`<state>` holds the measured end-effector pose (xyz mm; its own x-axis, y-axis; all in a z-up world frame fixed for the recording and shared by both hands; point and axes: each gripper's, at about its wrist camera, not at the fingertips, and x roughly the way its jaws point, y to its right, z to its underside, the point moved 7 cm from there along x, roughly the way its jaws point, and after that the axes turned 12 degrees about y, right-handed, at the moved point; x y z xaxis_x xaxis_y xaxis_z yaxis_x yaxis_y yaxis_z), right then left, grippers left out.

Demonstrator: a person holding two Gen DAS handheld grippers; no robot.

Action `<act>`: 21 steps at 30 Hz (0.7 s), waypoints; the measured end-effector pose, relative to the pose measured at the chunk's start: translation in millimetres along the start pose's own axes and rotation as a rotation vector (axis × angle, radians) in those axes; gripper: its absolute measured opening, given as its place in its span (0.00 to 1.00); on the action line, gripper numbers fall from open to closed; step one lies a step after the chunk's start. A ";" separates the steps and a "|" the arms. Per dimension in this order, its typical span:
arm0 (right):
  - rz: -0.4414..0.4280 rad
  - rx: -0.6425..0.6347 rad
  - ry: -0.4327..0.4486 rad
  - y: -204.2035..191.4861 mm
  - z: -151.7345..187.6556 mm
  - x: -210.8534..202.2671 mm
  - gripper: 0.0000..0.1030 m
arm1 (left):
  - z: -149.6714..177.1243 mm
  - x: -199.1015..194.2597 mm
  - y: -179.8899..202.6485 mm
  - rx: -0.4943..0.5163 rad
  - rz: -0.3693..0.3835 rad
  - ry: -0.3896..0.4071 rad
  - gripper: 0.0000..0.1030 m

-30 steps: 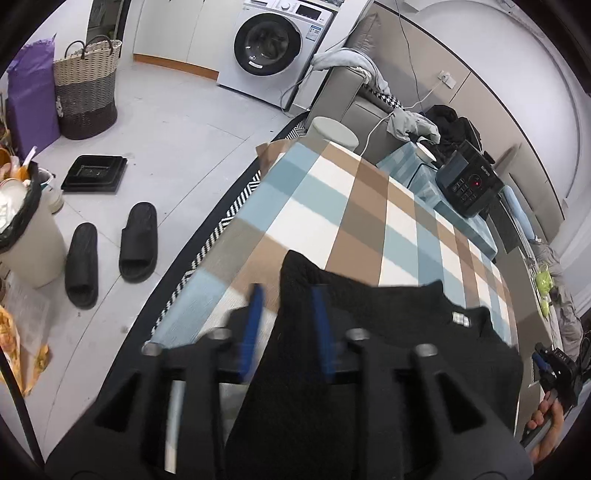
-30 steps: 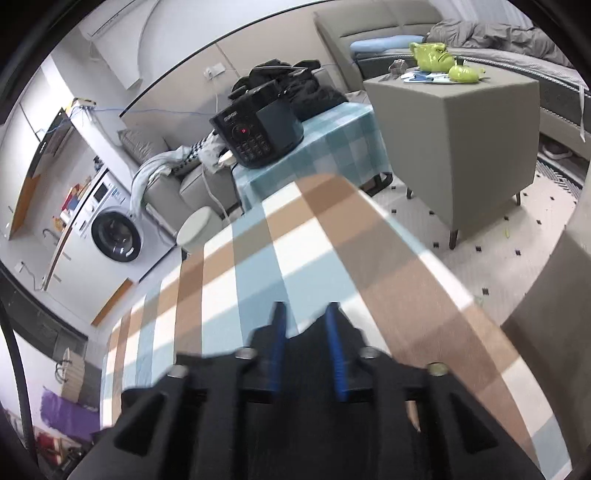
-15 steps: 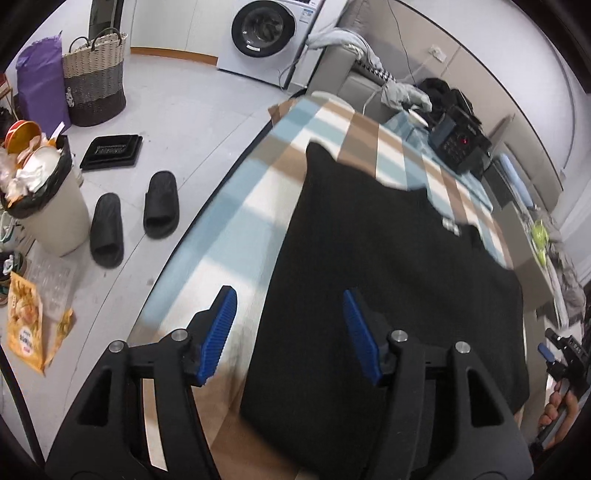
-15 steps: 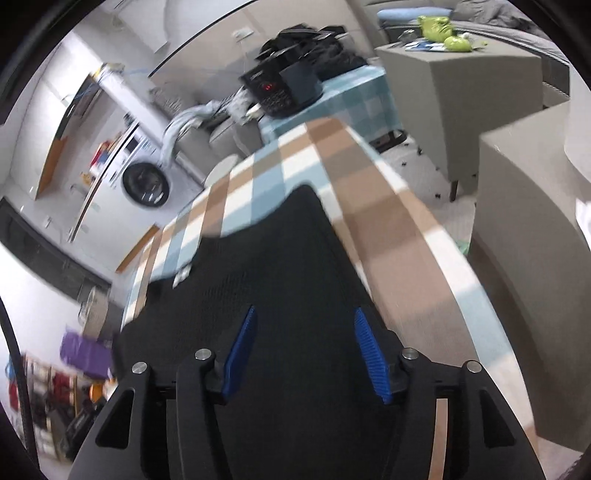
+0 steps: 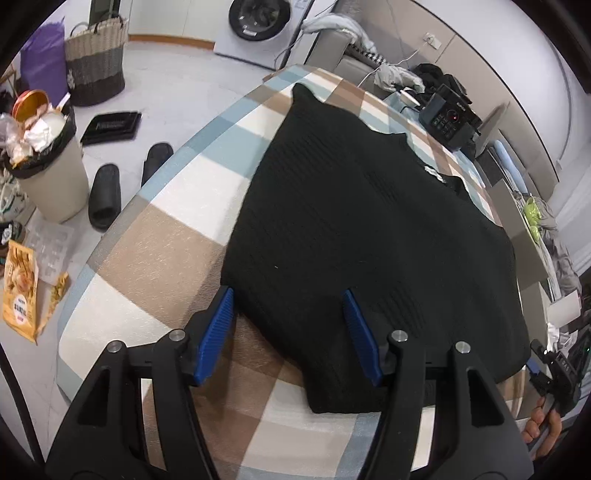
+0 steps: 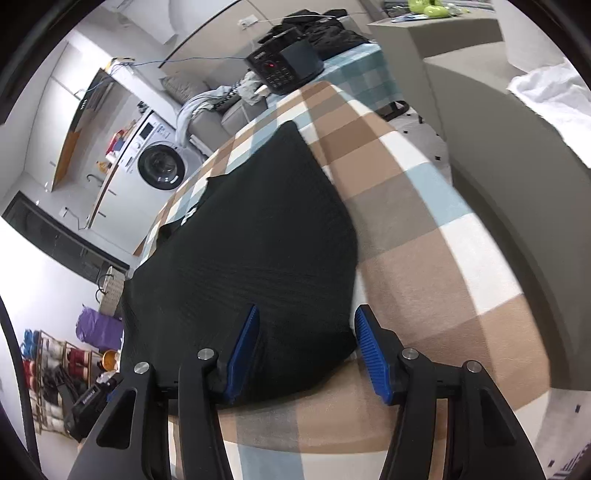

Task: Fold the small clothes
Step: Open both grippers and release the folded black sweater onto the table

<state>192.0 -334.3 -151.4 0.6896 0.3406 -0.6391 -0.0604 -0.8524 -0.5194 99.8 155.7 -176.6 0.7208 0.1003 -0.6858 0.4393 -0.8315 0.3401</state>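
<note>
A black knit garment [image 5: 354, 236] lies spread flat on the checked tablecloth [image 5: 155, 251], collar end away from me. It also shows in the right wrist view [image 6: 258, 236]. My left gripper [image 5: 288, 314] is open and empty, hovering over the garment's near left corner. My right gripper [image 6: 304, 332] is open and empty, hovering over the near right corner. The right gripper also shows at the right edge of the left wrist view [image 5: 550, 373].
A black phone-like device [image 5: 447, 118] sits past the table's far end. On the floor to the left are a bin [image 5: 44, 162], slippers [image 5: 105, 195], a woven basket [image 5: 94, 62] and a washing machine [image 5: 258, 22]. A grey side table [image 6: 436, 33] stands to the right.
Both grippers were shut on the garment's edge a second ago. They have opened, let it go and pulled back toward the near end; the garment now lies spread flat.
</note>
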 end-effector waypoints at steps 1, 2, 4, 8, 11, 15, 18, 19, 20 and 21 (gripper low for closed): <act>-0.006 -0.018 0.010 -3.5 0.3 1.4 0.54 | 2.5 -1.8 2.5 0.005 -0.008 0.010 0.55; 0.005 -0.040 0.021 -6.5 0.4 4.1 0.53 | 0.6 -0.8 3.7 0.008 -0.007 0.016 0.55; 0.016 -0.066 0.018 -9.5 3.0 9.7 0.38 | 3.7 -1.9 6.0 0.019 -0.016 0.038 0.46; 0.016 -0.094 0.005 -13.8 10.0 10.2 0.17 | 3.0 -0.2 1.6 0.041 -0.051 0.058 0.13; 0.023 -0.113 -0.007 -17.7 16.1 4.4 0.16 | -2.7 -1.2 -8.1 0.003 -0.030 0.050 0.12; 0.045 -0.074 0.004 -10.6 19.0 -6.0 0.17 | -11.5 -7.7 -29.7 -0.055 -0.024 0.048 0.13; 0.053 -0.044 0.026 -7.9 14.6 -13.9 0.19 | -14.7 -18.4 -45.2 -0.049 -0.058 0.067 0.13; 0.060 -0.050 0.032 -8.9 12.9 -15.8 0.19 | -14.7 -22.1 -50.7 -0.050 -0.075 0.071 0.13; 0.072 -0.058 0.039 -10.7 10.7 -17.5 0.19 | -14.3 -24.3 -54.8 -0.048 -0.086 0.070 0.13; 0.077 -0.065 0.044 -12.8 9.2 -18.8 0.19 | -13.3 -26.5 -58.3 -0.049 -0.087 0.071 0.13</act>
<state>173.2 -326.2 -138.0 0.7156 0.2567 -0.6496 -0.0682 -0.8999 -0.4307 62.3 208.8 -169.7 0.7140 0.2106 -0.6677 0.5265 -0.7901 0.3138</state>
